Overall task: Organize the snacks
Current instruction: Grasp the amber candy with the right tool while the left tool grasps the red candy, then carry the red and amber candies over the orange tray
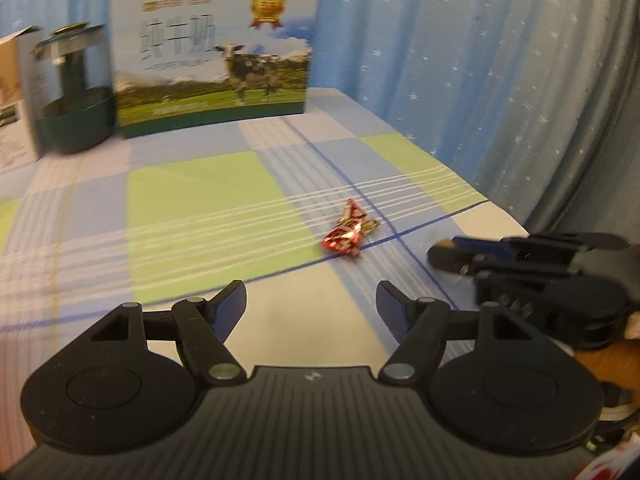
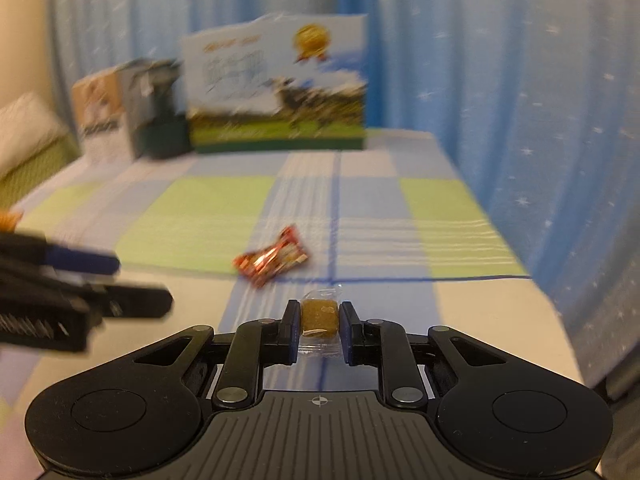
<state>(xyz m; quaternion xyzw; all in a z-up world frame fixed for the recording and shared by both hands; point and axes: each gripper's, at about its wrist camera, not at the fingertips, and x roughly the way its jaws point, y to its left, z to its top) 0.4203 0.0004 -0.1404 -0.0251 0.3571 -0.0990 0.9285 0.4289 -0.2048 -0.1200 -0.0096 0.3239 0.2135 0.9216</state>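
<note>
A red foil-wrapped snack (image 1: 349,230) lies on the checked cloth; it also shows in the right wrist view (image 2: 272,258). My left gripper (image 1: 311,300) is open and empty, a little short of the snack. My right gripper (image 2: 319,320) is shut on a small brown candy in clear wrap (image 2: 319,316), held just above the cloth. In the left wrist view the right gripper (image 1: 448,254) comes in from the right, close to the red snack. In the right wrist view the left gripper (image 2: 136,284) shows blurred at the left.
A milk carton box with a cow picture (image 1: 212,60) stands at the back of the table. A dark green canister (image 1: 74,92) and a cardboard box (image 1: 14,92) stand left of it. A blue starred curtain (image 1: 480,60) hangs behind and to the right. The table edge (image 1: 480,196) runs along the right.
</note>
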